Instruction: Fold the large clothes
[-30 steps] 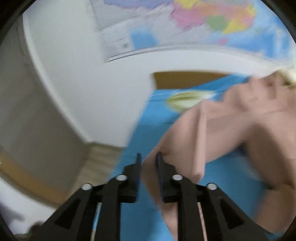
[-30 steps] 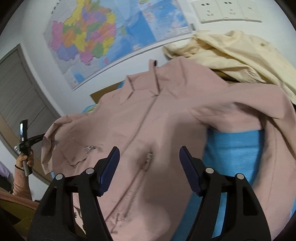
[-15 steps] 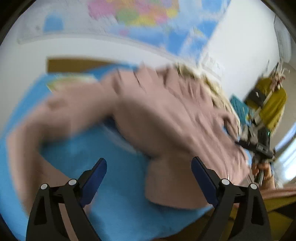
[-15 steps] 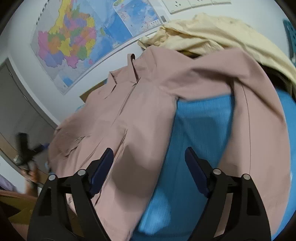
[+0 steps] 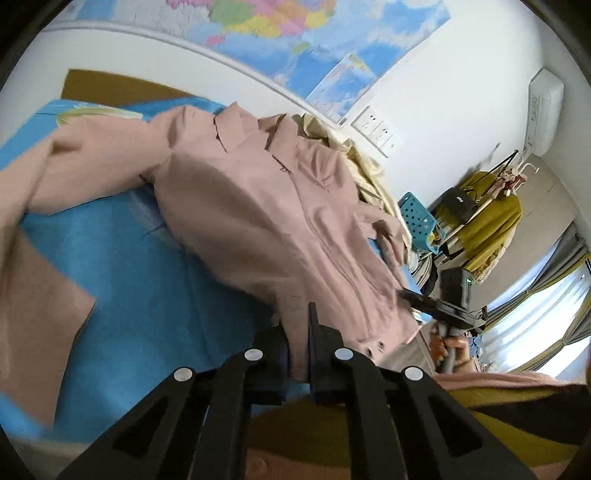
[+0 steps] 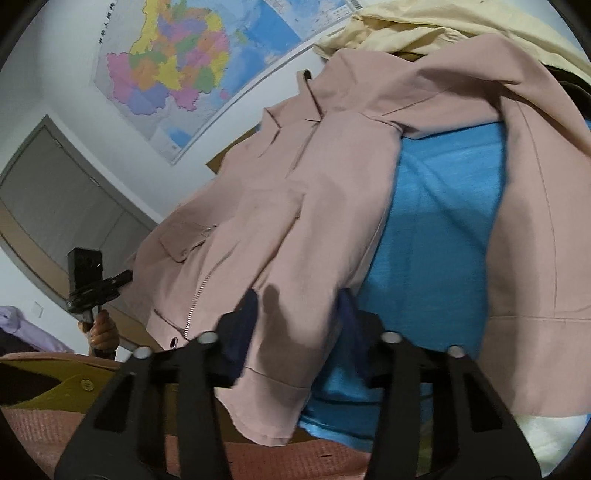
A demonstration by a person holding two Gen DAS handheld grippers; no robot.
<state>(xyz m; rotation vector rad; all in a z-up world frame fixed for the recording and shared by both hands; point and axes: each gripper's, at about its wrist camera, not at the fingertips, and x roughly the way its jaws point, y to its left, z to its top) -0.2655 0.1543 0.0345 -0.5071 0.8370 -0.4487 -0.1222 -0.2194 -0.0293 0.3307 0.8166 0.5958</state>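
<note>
Two grippers: both sit at the near hem of one pink jacket (image 5: pixel 266 221), the left at one corner and the right at the other.
Jacket position: it lies face up on the blue cloth (image 5: pixel 147 280) covering the table, collar (image 5: pixel 236 125) toward the wall map (image 5: pixel 280 22), hem toward the person, zipper (image 6: pixel 197 295) running away from the jaws.
Long axis: collar to hem, roughly in line with both grippers' fingers, so a pull from here would carry the hem up toward the collar.
Left gripper (image 5: pixel 297 332): jaws nearly together, with a pinch of the pink hem clamped between them.
Right gripper (image 6: pixel 295 310): jaws apart, straddling the hem panel beside the zipper; fabric lies between the fingers, but they have not yet closed on it.
Sleeves: one spreads out to the left side in the left wrist view (image 5: pixel 40 280), the other hangs down the right side in the right wrist view (image 6: pixel 535 221).
Nearer hand: each is at its own corner; the right looks ready to grip next.
Behind: a cream garment (image 6: pixel 424 26) is heaped at the far edge, touching the jacket's shoulder.
Risk: a one-sided lift would likely skew the fold.
</note>
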